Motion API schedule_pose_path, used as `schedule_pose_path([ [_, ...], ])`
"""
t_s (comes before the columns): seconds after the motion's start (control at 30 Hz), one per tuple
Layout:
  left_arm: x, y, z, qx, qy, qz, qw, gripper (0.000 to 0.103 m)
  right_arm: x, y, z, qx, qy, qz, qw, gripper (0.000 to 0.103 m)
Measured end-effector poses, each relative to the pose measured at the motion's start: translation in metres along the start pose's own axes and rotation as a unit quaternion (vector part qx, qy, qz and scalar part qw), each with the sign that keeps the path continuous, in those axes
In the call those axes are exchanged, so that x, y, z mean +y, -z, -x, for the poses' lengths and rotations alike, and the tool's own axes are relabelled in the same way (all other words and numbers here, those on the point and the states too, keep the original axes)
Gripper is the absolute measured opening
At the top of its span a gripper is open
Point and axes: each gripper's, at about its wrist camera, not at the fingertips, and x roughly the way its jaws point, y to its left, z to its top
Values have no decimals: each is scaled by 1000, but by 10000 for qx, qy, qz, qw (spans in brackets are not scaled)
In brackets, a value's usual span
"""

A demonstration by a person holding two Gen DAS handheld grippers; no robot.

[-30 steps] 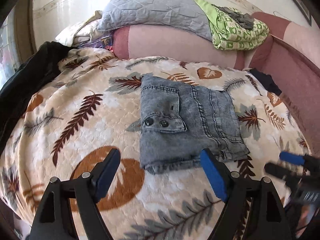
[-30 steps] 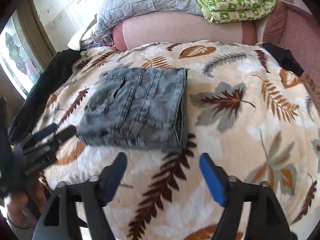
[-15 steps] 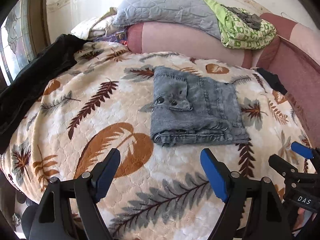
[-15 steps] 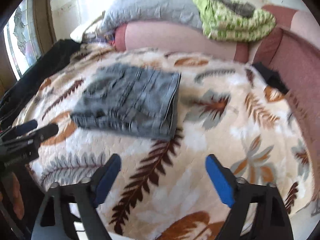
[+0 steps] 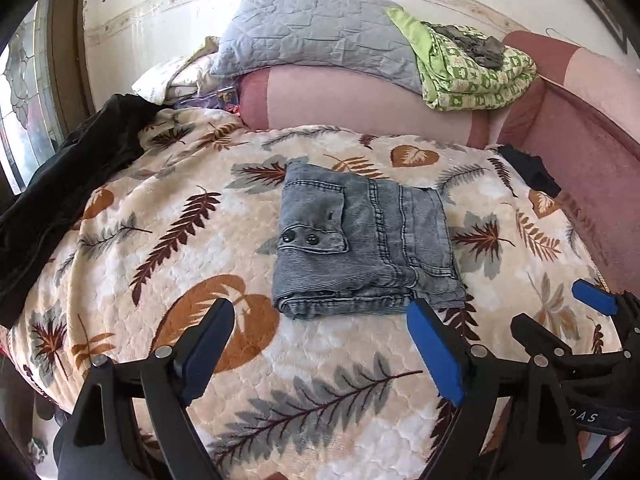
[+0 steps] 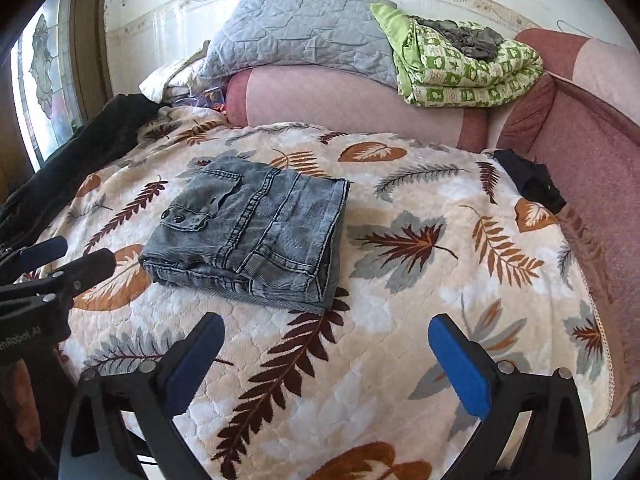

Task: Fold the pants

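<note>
Fold done: grey-blue denim pants (image 5: pixel 366 246) compact on leaf-print blanket (image 6: pixel 420 280). Left gripper (image 5: pixel 320 352), right gripper (image 6: pixel 326 364) empty, jaws opening. Next, likely: withdraw.

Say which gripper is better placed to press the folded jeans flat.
Left. The left gripper sits directly before the folded jeans, its jaws opening with nothing between them. The right gripper faces mostly bare blanket, jeans off to its left.
</note>
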Motion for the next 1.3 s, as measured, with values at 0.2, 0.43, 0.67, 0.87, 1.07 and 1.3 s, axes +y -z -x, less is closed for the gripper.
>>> schedule_pose_path([
  [0.2,-2,-2,-3,43,-22,-36,10000,89,2,0,-5,91,14,53,9999,103],
  [0.43,-3,-5,-6,85,14,-68,9999,89,4,0,-8,118,52,97,9999,103],
  [0.67,-1,-10,-9,102,222,34,9997,89,3,-2,-11,145,64,123,9998,103],
  [0.87,-4,-14,-12,74,248,-27,9997,101,2,-3,-13,167,57,114,9998,103],
  [1.07,-5,-18,-17,123,454,14,9989,101,3,-5,-17,174,36,126,9998,103],
  [1.3,-6,-28,-26,25,363,10,9993,102,4,-7,-21,188,34,92,9998,103],
])
